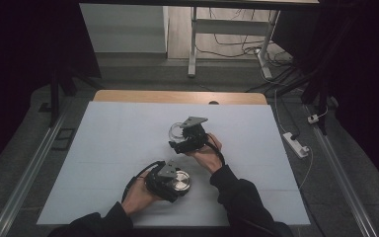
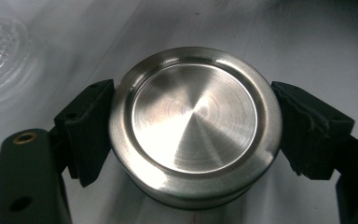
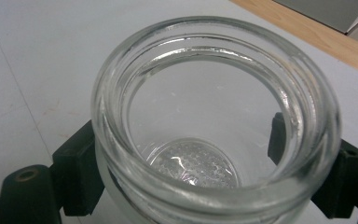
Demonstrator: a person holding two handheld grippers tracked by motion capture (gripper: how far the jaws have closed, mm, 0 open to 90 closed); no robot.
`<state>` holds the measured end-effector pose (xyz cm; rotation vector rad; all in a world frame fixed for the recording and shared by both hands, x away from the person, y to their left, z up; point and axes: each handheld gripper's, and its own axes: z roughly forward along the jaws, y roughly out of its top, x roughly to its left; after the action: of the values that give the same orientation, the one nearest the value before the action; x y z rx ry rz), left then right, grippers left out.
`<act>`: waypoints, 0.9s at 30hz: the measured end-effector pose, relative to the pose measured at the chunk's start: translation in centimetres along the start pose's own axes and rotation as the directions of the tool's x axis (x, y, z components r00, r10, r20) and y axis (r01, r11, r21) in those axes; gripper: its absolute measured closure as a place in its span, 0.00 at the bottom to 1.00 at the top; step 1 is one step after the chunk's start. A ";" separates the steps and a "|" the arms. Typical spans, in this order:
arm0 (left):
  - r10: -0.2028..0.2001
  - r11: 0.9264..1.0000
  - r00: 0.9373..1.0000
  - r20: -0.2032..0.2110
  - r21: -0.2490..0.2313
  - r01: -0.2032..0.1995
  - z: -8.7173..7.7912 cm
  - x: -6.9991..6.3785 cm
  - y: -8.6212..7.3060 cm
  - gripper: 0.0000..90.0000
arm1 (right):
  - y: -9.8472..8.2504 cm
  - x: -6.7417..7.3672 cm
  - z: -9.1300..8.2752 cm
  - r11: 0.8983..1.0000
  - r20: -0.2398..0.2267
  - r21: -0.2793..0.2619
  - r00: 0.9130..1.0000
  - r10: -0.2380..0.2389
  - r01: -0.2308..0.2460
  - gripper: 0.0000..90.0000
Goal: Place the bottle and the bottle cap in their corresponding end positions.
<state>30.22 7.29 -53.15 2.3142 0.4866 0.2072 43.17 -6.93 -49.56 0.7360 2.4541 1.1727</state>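
Steel lid gripped; glass jar (open).

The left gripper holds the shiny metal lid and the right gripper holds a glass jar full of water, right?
Not quite. The glass jar is empty; the right gripper view looks straight down to its dimpled bottom. The left gripper does hold the metal lid, and the right gripper holds the jar.

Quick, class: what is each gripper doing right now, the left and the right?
Left gripper: shut on the round metal lid, one pad on each side.
Right gripper: shut on the open glass jar, gripped below its rim.
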 end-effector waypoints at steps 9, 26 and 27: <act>0.018 0.999 1.000 -0.016 0.052 -0.017 0.8 -0.3 -0.1 0.21 | -0.5 0.1 0.7 1.000 0.006 0.015 1.000 -0.017 0.017 0.17; -0.032 0.998 0.999 0.029 0.053 0.030 1.1 0.2 -0.3 0.16 | -0.7 -0.5 0.7 0.999 -0.022 0.024 0.999 0.037 -0.036 0.13; -0.034 0.998 0.999 0.033 0.054 0.032 1.2 0.2 -0.3 0.14 | -0.7 -0.6 0.7 0.999 -0.036 0.028 0.998 0.041 -0.040 0.10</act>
<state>30.64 6.82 -54.18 2.3557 0.5182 0.1409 43.80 -7.20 -50.54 0.7824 2.5008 1.1806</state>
